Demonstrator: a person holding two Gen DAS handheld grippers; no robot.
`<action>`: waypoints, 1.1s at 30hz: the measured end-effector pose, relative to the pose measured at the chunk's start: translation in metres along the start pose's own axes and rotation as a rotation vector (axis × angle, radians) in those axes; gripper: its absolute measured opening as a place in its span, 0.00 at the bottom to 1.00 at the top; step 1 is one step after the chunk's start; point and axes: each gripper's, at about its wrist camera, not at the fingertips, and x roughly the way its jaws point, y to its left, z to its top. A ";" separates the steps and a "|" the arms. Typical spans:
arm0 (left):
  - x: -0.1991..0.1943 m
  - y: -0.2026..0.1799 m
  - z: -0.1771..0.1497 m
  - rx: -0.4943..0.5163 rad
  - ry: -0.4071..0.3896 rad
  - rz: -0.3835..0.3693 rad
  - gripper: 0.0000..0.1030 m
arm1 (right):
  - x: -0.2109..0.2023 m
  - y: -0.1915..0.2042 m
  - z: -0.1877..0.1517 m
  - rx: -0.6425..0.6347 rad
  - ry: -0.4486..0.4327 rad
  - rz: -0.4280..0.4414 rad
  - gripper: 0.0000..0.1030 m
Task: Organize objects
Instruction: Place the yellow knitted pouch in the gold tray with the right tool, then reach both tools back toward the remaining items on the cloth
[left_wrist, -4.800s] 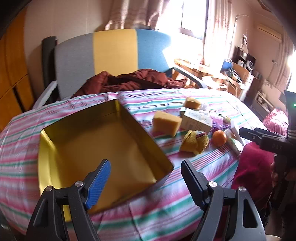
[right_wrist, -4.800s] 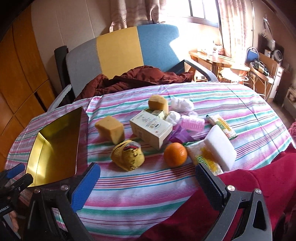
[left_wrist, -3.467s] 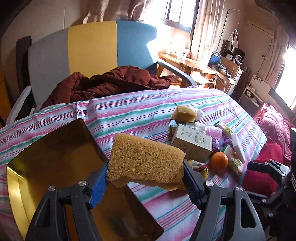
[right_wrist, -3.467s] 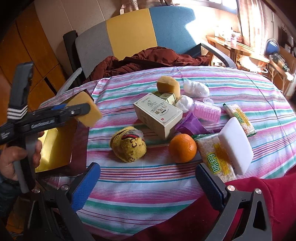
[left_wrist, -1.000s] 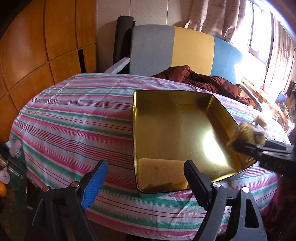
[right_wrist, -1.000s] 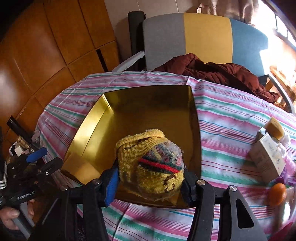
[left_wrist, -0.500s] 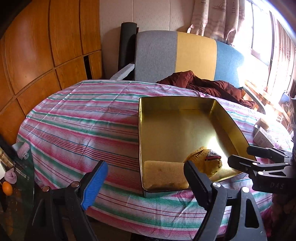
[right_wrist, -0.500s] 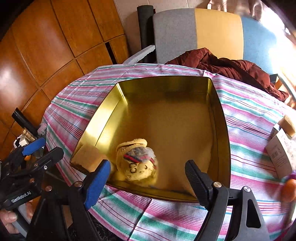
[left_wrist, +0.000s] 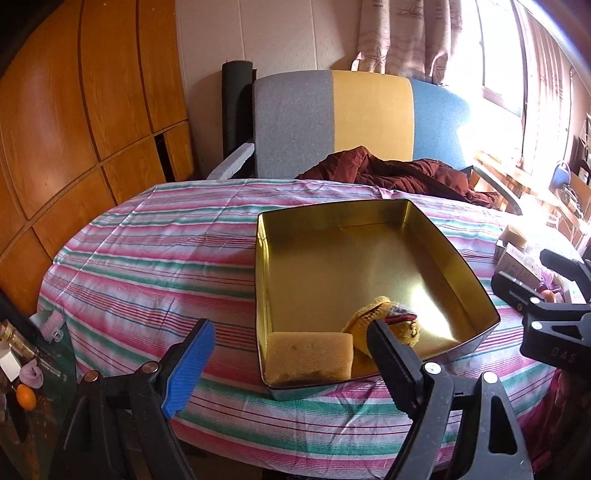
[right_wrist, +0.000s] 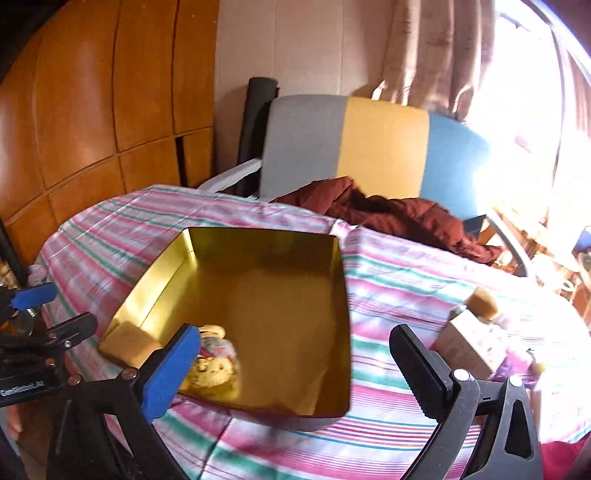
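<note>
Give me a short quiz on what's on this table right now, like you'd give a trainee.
1. True or false: the sponge lies inside the gold tin.
2. What lies right beside the sponge in the tin? A) an orange B) a yellow knitted thing C) a white box
3. Fill in: neither the left gripper nor the right gripper holds ____.

Key
1. True; it lies in the tin's near corner.
2. B; the yellow knitted thing touches the sponge.
3. Anything; the left stands open, and the right's jaws are opening with nothing between them.
</note>
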 end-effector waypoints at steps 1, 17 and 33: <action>-0.001 -0.003 0.001 0.006 0.000 -0.005 0.83 | 0.002 -0.004 -0.001 0.005 0.016 -0.009 1.00; 0.002 -0.054 0.015 0.092 0.021 -0.172 0.83 | -0.010 -0.122 -0.017 0.227 0.116 -0.076 1.00; 0.024 -0.174 0.057 0.245 0.106 -0.436 0.82 | -0.066 -0.309 -0.041 0.625 0.041 -0.403 1.00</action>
